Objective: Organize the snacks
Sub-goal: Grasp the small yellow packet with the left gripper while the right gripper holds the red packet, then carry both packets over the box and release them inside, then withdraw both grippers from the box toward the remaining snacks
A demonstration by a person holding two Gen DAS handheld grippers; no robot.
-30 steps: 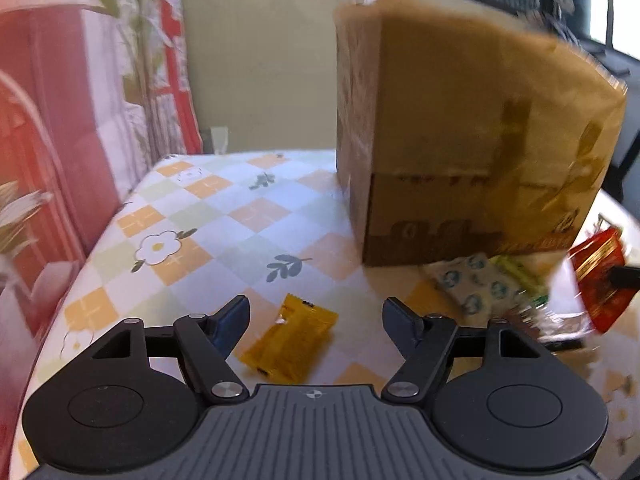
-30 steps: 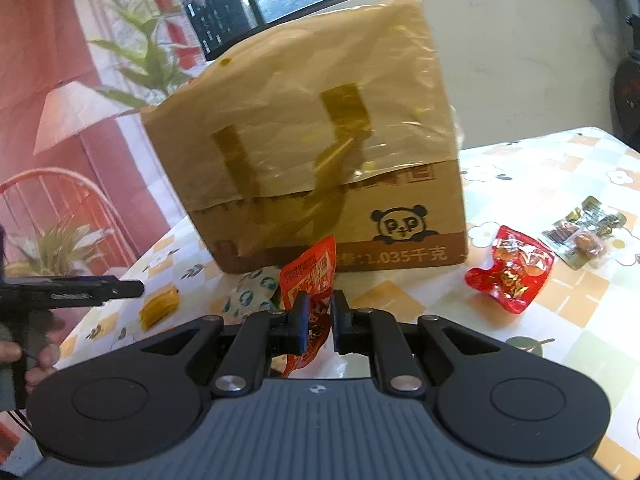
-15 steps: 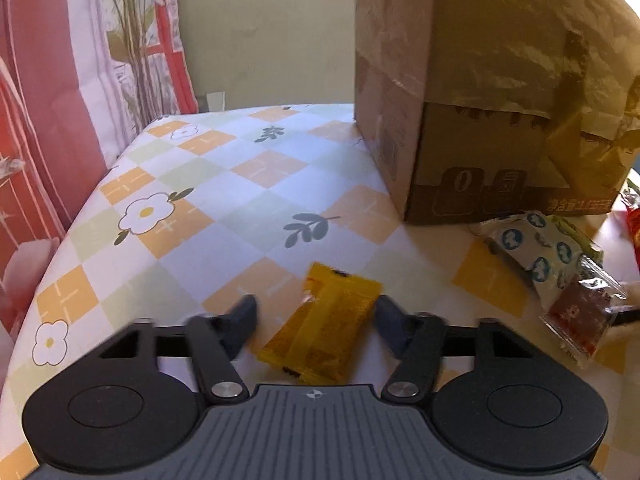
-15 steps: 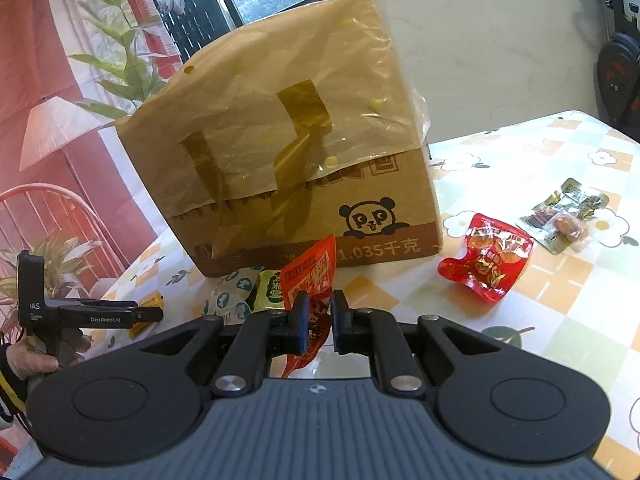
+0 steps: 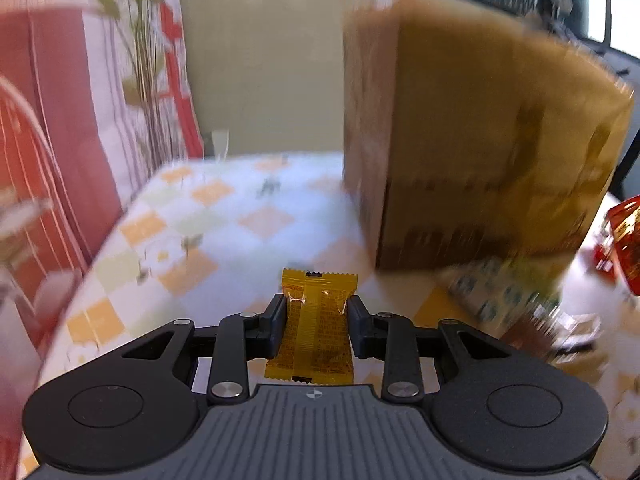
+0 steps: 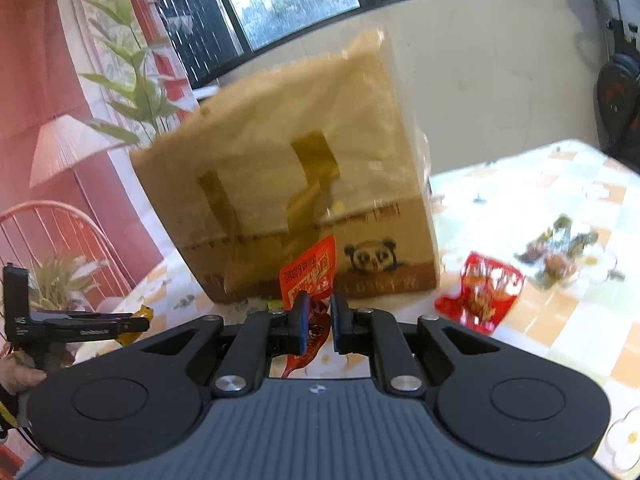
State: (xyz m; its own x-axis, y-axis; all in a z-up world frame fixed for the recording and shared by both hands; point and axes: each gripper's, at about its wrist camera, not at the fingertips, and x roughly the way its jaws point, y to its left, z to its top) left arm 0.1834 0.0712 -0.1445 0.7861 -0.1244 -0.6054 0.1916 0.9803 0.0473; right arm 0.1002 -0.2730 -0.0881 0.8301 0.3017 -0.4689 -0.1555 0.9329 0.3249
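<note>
My left gripper [image 5: 317, 312] is shut on a yellow snack packet [image 5: 316, 328], which stands lengthwise between the pads above the checked table [image 5: 240, 224]. My right gripper [image 6: 319, 312] is shut on an orange-red snack packet [image 6: 310, 270] that sticks up in front of the big cardboard box [image 6: 296, 196]. The same box [image 5: 472, 152] fills the right half of the left wrist view, blurred. In the right wrist view the left gripper [image 6: 132, 322] shows at the far left, held by a hand [image 6: 16, 374], with the yellow packet [image 6: 142, 314] at its tip.
A red snack bag [image 6: 480, 294] and a clear packet of brown snacks [image 6: 558, 252] lie on the table right of the box. A white-and-green patterned packet [image 5: 492, 288] and a dark packet [image 5: 544, 328] lie by the box's corner. Curtain, plant and chair stand left of the table.
The left gripper's jaws closed onto the yellow packet and lifted it off the table. The right gripper rose a little, still holding the orange-red packet.
</note>
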